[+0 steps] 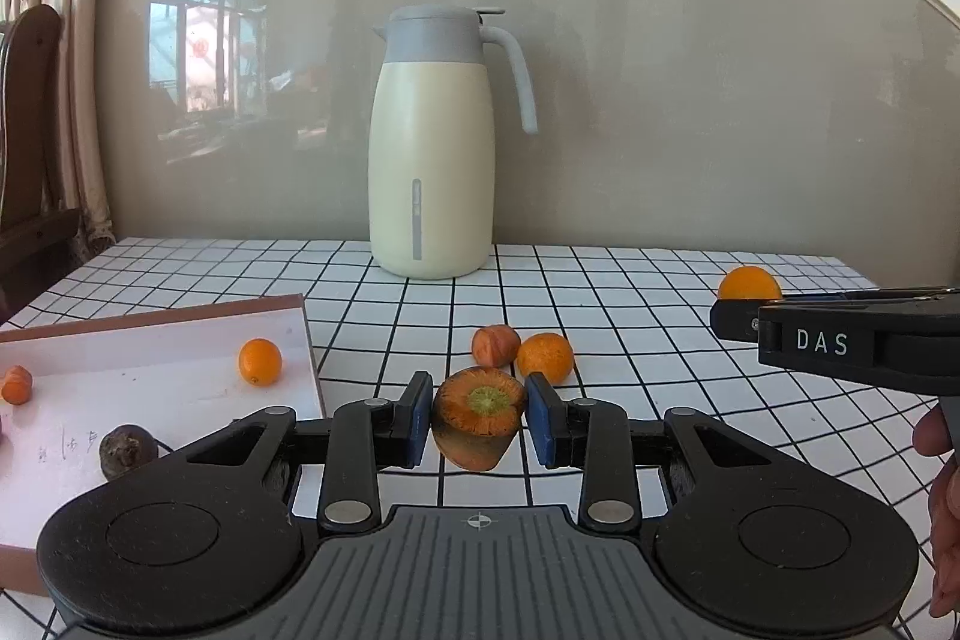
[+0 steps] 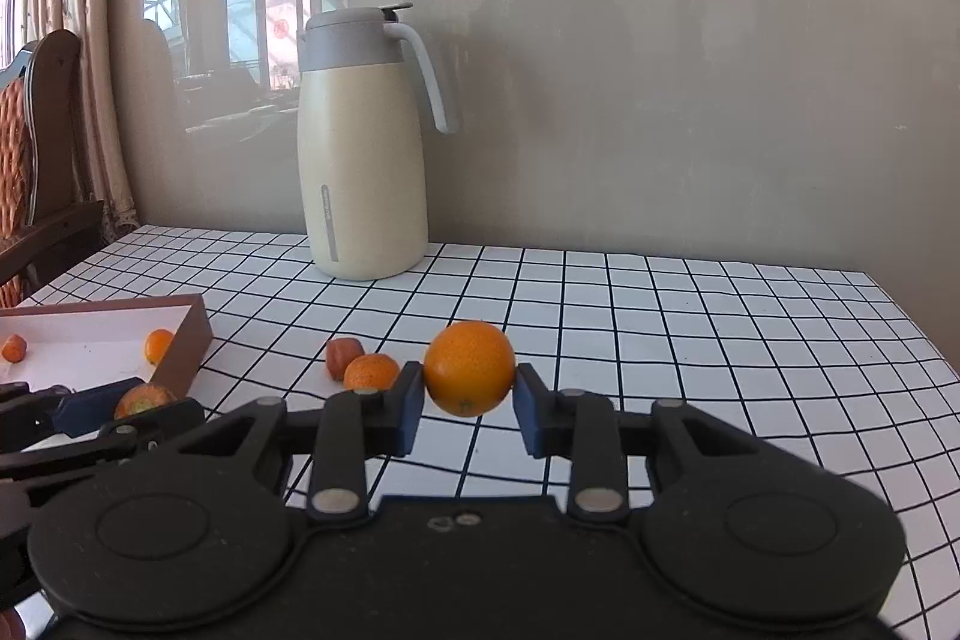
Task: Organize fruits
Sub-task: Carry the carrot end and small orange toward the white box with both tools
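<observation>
Black hand-held gripper (image 1: 479, 418), blue pads (image 1: 420, 418), silver pivot screws, white "DAS" lettering

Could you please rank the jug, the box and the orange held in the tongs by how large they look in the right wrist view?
1. Jug
2. Box, though cut off at the edge
3. Orange, magnified by nearness to the camera

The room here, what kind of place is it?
Probably a home dining or living room: a thermos jug on a grid-patterned table, a curtain, a wooden chair.
</observation>
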A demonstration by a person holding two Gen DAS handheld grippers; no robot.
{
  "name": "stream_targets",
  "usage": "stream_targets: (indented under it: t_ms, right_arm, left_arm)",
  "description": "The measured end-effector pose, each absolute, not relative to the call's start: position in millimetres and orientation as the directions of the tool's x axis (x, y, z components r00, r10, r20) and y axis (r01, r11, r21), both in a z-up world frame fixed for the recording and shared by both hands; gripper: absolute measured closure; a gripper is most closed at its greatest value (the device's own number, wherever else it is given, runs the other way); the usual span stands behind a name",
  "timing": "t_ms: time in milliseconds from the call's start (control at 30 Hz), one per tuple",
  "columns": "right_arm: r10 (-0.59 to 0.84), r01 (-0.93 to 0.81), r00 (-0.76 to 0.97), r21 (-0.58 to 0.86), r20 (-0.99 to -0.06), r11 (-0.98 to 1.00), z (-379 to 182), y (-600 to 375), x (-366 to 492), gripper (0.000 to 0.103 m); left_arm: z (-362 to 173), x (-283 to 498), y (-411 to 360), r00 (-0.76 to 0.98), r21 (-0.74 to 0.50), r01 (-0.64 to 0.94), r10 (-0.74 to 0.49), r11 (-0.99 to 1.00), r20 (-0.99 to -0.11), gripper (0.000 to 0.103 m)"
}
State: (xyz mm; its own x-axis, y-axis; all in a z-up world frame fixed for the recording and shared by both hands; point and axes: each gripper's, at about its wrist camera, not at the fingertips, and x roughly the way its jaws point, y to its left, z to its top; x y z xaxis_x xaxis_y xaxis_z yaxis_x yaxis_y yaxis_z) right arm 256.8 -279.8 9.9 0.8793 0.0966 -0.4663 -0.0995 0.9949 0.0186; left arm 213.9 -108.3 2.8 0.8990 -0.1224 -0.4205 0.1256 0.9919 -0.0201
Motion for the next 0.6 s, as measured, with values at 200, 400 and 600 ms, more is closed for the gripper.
stream_targets:
  t_ms: [200,400,600]
  right_arm:
    - [0.122,-0.141,0.881,-0.007,-0.457,0.99,12.5,-261.6,216.7,0.08]
    - [0.174,-0.197,0.882,-0.008,-0.438,0.98,18.6,-241.7,183.0,0.08]
    - [0.246,-0.289,0.865,-0.034,-0.437,0.957,21.3,-208.6,157.8,0.08]
  left_arm:
    - [12.7,180.1,-87.7,0.911,-0.007,0.12,-0.113,0.993,-0.396,0.069]
    - [18.2,146.1,-60.3,0.923,0.011,0.088,-0.077,0.996,-0.377,0.069]
    - [26.6,114.3,-29.2,0.941,0.035,0.036,-0.022,0.999,-0.338,0.069]
